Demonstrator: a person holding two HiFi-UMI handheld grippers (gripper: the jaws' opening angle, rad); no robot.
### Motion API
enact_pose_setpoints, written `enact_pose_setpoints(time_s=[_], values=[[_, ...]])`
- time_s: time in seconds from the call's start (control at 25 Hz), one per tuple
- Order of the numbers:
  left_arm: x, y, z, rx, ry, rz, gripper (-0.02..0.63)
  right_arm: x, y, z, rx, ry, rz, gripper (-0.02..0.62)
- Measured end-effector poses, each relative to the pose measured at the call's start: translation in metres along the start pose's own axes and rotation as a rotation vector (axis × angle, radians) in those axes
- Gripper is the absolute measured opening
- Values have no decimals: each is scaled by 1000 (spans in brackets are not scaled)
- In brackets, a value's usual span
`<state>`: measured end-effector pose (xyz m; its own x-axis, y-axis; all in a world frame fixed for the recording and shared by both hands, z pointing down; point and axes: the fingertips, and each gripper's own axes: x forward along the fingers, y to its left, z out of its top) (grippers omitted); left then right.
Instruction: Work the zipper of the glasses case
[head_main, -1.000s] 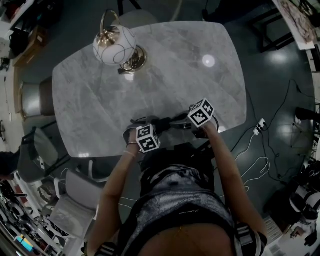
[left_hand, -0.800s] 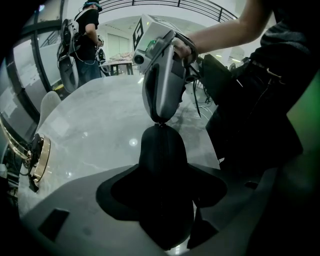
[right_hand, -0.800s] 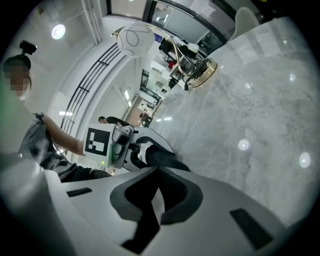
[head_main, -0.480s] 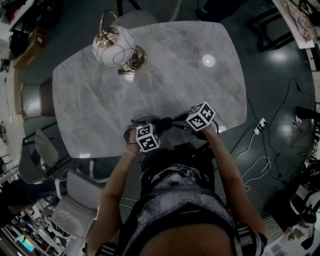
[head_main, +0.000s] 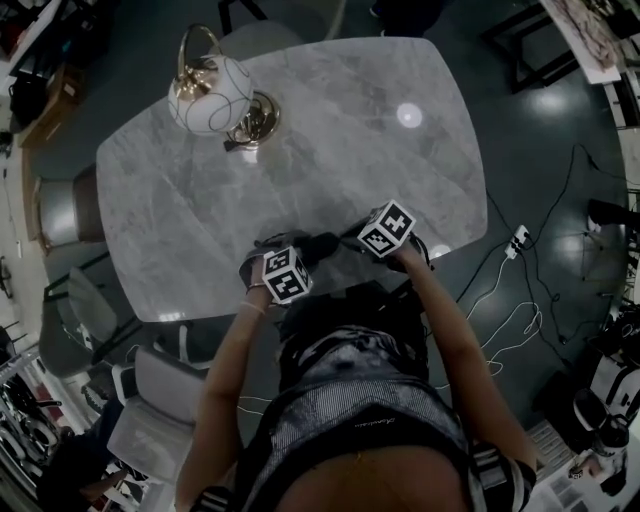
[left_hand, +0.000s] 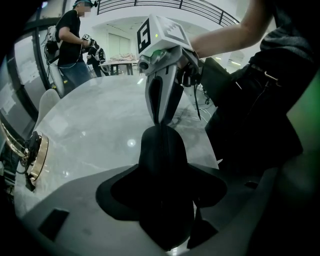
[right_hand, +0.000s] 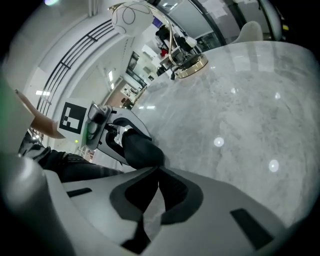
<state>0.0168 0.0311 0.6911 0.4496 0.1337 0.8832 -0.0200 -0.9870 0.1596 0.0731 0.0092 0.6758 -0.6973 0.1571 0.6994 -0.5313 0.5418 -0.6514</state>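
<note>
Left gripper view: my left gripper (left_hand: 162, 192) grips 1 dark glasses case (left_hand: 176, 150) at the marble table's (head_main: 350, 130) near edge.
The case's zipper (left_hand: 162, 161) runs to my right gripper (left_hand: 160, 121), closed tip to tip against the case's far end; what it pinches is too small to tell. Only the head view shows both grippers from above, with 1 globe lamp (head_main: 212, 95) well apart. 1 person (left_hand: 67, 45) stands beyond the table.

You hold two tools, one left tool (left_hand: 162, 170) and one right tool (right_hand: 157, 172), each with one marker cube (head_main: 284, 276). There is one glasses case (head_main: 318, 245), one worktop (head_main: 300, 150), one lamp (head_main: 212, 95), at least three chairs (head_main: 62, 205), one power strip (head_main: 517, 241) and one other person (left_hand: 70, 40).
</note>
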Motion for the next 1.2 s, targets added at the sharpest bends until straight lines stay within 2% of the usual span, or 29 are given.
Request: enact_pose_setpoints(time_s=[0.16,0.44,0.56,0.68,0.76,0.88,1.04,1.2], values=[[0,0,0,-17,-23,-30,264,-10,-3,4,-20,-30,-11,63],[-2,2,2,-34,-52,-77,264,-37,-3,18,-101,-78,-100,64],[-3,6,3,-37,-58,-70,264,-38,10,30,-177,-117,-117,63],[-3,7,3,-55,-68,-78,264,-31,37,44,-293,-149,-90,63],[-2,8,4,-69,-75,-89,264,-19,50,47,-357,-129,-76,63],[0,8,4,-87,-76,-98,264,0,49,41,-421,-56,-129,63],[0,11,1,-87,-69,-76,264,4,45,46,-419,-63,-176,63],[-8,18,1,-32,-73,19,276,5,43,49,-415,-67,-184,63]])
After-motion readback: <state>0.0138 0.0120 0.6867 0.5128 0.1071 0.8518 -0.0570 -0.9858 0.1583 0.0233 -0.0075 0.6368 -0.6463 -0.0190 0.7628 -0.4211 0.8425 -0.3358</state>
